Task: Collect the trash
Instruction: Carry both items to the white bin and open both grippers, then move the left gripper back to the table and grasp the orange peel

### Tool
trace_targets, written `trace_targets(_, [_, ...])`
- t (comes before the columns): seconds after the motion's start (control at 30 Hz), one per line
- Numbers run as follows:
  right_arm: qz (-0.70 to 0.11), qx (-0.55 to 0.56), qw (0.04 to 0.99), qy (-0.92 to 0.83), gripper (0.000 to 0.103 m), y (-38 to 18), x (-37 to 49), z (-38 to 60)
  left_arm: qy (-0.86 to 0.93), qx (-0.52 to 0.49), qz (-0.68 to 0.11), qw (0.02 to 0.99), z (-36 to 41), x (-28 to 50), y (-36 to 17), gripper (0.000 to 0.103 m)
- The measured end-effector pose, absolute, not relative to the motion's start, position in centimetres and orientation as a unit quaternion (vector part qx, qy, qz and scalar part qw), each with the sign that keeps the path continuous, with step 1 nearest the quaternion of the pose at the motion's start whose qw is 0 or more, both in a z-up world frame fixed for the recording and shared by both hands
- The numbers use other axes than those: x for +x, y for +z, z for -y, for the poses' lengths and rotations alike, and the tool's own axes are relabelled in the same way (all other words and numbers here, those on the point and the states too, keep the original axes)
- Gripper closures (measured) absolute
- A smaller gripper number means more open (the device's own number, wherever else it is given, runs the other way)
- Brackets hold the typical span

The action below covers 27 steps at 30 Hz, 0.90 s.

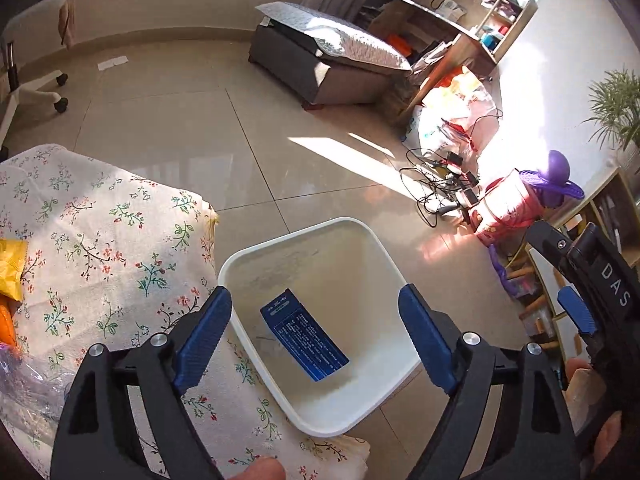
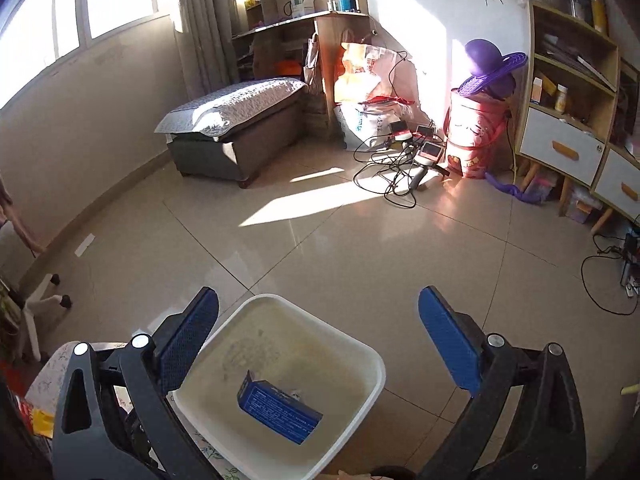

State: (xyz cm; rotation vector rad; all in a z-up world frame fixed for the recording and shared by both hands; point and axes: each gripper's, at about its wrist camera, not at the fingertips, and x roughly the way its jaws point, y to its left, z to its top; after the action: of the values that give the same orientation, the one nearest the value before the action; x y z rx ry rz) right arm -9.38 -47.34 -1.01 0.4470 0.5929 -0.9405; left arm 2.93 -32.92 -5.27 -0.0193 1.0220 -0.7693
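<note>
Blue box point(image 1: 305, 335) lies flat inside white bin point(image 1: 280, 240), directly below and between left gripper's point(image 1: 316, 336) spread, empty fingers. Right gripper point(image 2: 320, 340) hangs above the same bin, likewise spread wide and empty. Floral cloth point(image 1: 100, 240) sits left of the bin.

A lived-in home room — padded ottoman point(image 2: 240, 128), cluttered wooden shelves point(image 2: 572, 92), potted plant point(image 1: 616, 108), tiled floor point(image 2: 320, 248).

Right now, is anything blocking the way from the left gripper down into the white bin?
Nothing visible does. The left gripper is open and empty above the white bin, whose mouth is uncovered; only a blue box lies inside on the bottom.
</note>
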Motion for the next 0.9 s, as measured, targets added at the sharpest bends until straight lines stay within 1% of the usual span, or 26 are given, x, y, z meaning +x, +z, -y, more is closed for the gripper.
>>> trace_targets(0.07, [-0.281,0.190,0.833,-0.436,0.007,-1.0,-8.7,46.2,-0.329,-0.001,-0.460,0.825,31.0,3.1,-4.7,0.020])
trace_targets(0.23, [-0.284,0.146,0.861,-0.396,0.007,-1.5,-7.0,41.8,-0.241,0.019,-0.407,0.881,25.8,3.2,-3.2,0.015])
trace_targets(0.47, [-0.301,0.093,0.894,-0.319,0.007,-2.0,-4.6,35.2,-0.147,0.033,-0.377,0.914,19.0,3.6,-2.0,0.012])
trace_targets(0.9, [-0.325,0.023,0.914,-0.241,0.007,-2.6,-1.4,26.9,-0.052,0.027,-0.387,0.920,9.8,4.1,-3.4,0.011])
